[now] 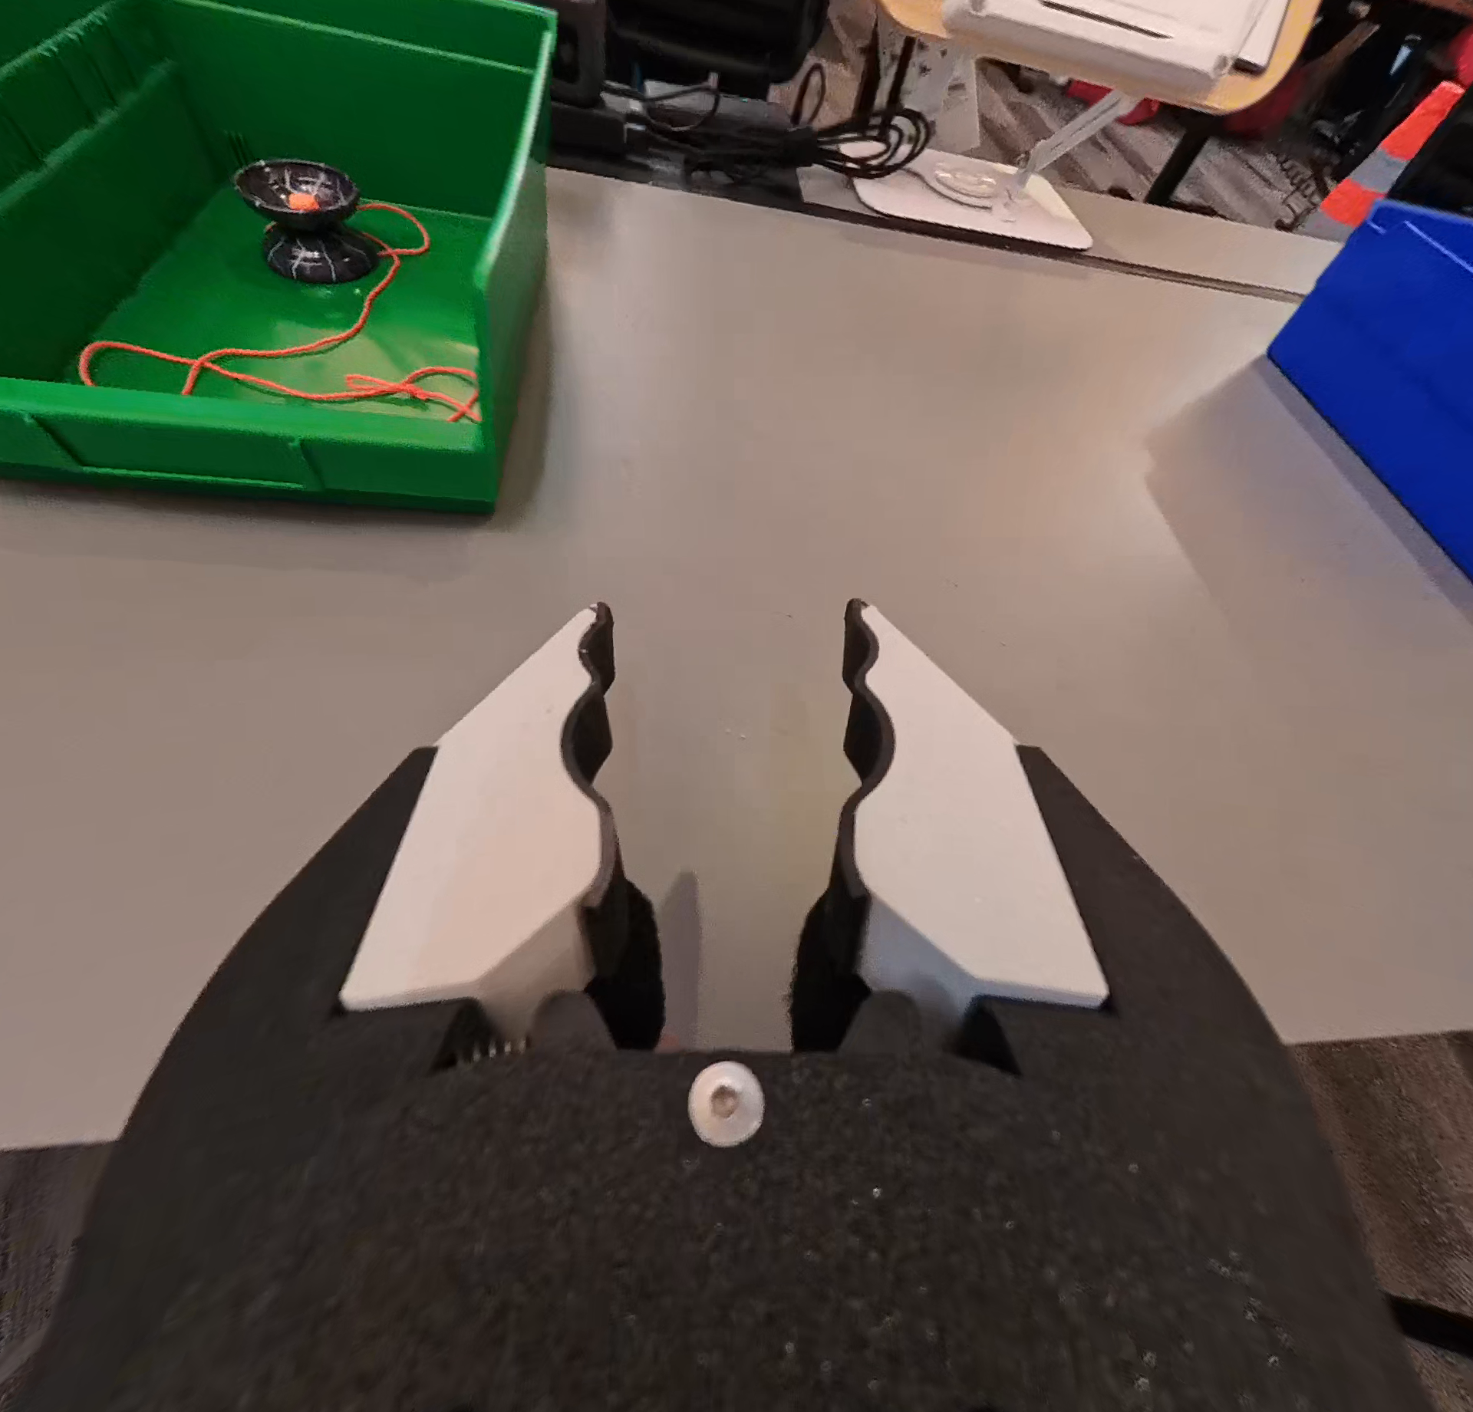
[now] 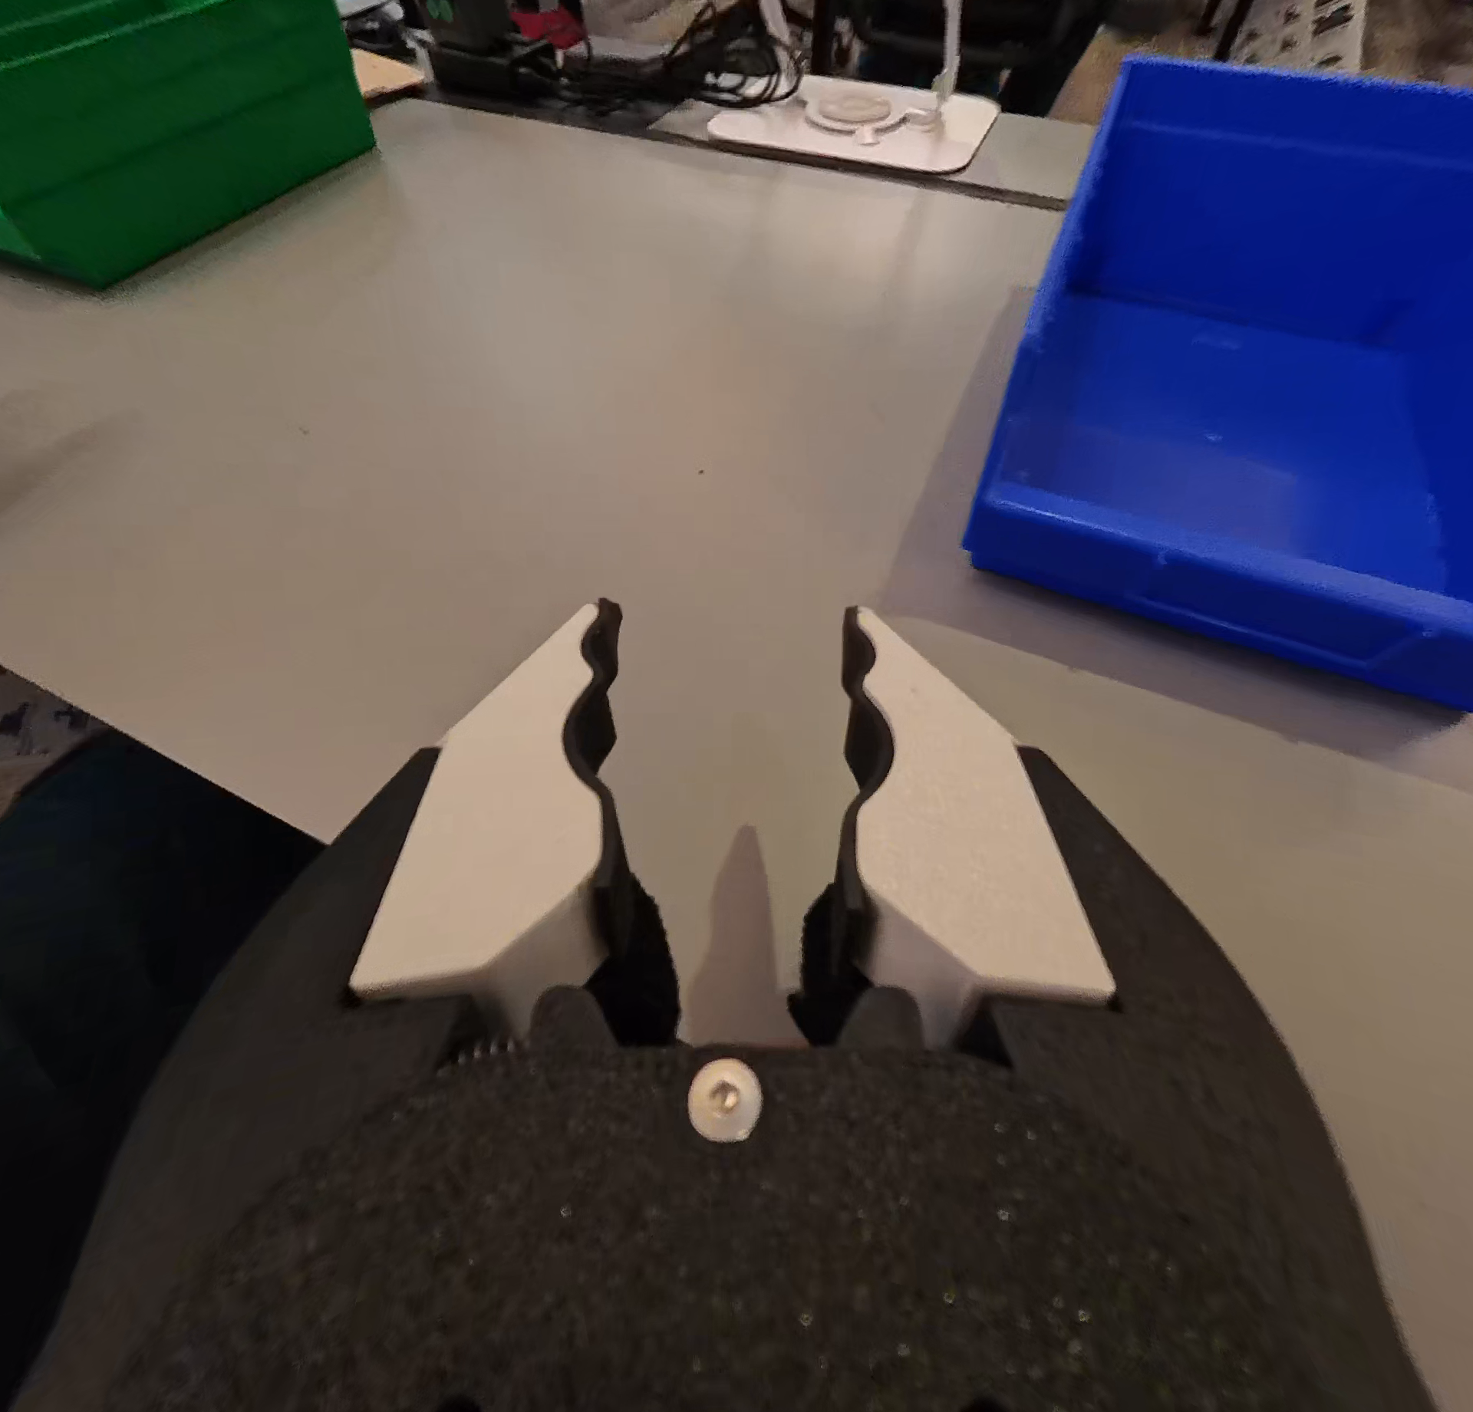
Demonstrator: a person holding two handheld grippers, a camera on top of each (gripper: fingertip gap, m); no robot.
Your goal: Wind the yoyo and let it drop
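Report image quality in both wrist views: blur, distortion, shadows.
Left wrist view: sharp, yoyo and orange string crisp in the green bin; wide-angle bending at edges. Right wrist view: slightly softer, blue bin casting a soft shadow on the grey table.

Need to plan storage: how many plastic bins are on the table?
2: a green bin at the table's left holding the yoyo, and a blue bin at the right. More may sit outside view.

Two bins stand on the worktop (image 1: 797, 433), well apart: one bin (image 1: 510, 258) at far left, the other bin (image 2: 1036, 417) at right. The yoyo (image 1: 307, 222) sits inside the left one, its string (image 1: 263, 374) trailing toward the front wall.
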